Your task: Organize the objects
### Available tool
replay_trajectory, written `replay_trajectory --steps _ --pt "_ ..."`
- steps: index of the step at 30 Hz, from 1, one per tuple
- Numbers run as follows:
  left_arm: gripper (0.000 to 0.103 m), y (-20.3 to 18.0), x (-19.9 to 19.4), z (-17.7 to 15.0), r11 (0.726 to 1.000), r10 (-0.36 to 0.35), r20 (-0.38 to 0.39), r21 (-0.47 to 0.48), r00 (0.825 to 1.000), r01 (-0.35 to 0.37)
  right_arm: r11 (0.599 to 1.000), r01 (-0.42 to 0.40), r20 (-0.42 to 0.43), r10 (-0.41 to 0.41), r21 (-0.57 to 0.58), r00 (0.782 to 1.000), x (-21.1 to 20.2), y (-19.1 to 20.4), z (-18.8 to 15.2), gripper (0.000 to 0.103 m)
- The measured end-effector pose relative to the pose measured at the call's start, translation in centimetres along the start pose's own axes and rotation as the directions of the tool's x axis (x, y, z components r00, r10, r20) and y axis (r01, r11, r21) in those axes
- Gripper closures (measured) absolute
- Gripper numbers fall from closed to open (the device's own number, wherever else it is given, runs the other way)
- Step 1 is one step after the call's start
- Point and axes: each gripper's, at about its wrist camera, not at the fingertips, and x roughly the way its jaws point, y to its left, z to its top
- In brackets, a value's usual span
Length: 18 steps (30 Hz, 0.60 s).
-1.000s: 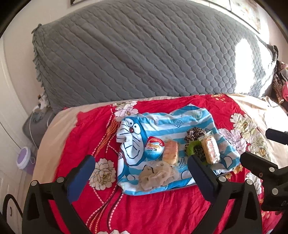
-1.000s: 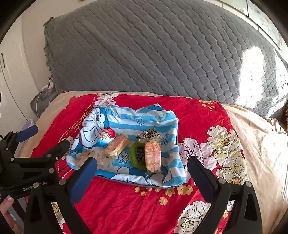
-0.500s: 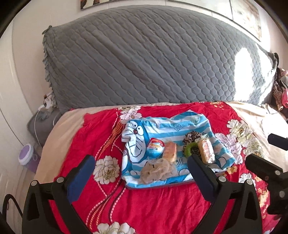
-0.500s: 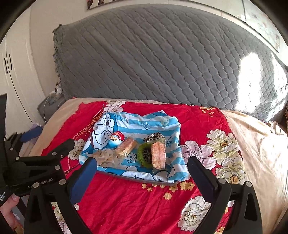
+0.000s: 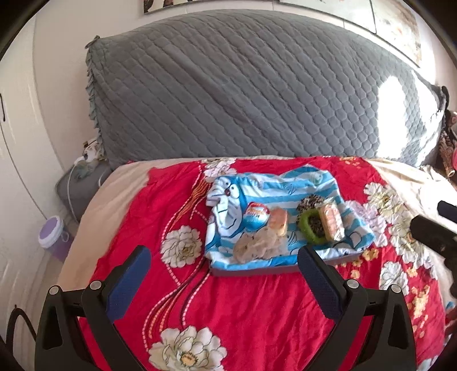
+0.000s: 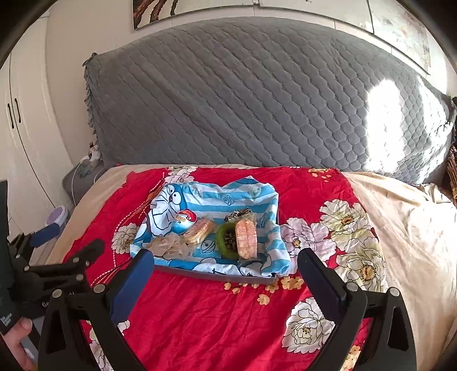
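Hovering over bare red bedspread (image 5: 242,314) before the tray (image 6: 211,274), left gripper (image 5: 222,274) and right gripper (image 6: 225,274) hold jaws wide apart, empty.

A bedroom in a home: a bed (image 6: 400,228) spread with a red floral bedspread (image 6: 228,314) over a cream sheet, and a large grey quilted headboard cover (image 6: 242,100) behind it against a white wall; framed pictures (image 6: 182,11) hang above. At the left stand white wardrobe doors with black handles (image 6: 14,112); a grey bedside stool (image 5: 77,191) sits by the bed, with a small lilac bin (image 5: 52,232) on the floor.
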Motion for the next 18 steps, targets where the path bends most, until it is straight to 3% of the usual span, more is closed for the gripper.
replay_trajectory --steps 5,18 --pt "0.001 0.1 -1.0 -0.8 1.000 -0.007 0.011 0.002 1.000 0.007 1.000 -0.012 -0.005 0.012 -0.013 1.000 -1.0 0.1 -0.7 0.002" --pt "0.001 0.5 -2.2 -2.5 1.000 -0.015 0.015 0.024 1.000 0.015 0.998 0.039 0.081 -0.035 -0.058 0.996 -3.1 0.7 -3.8 0.002"
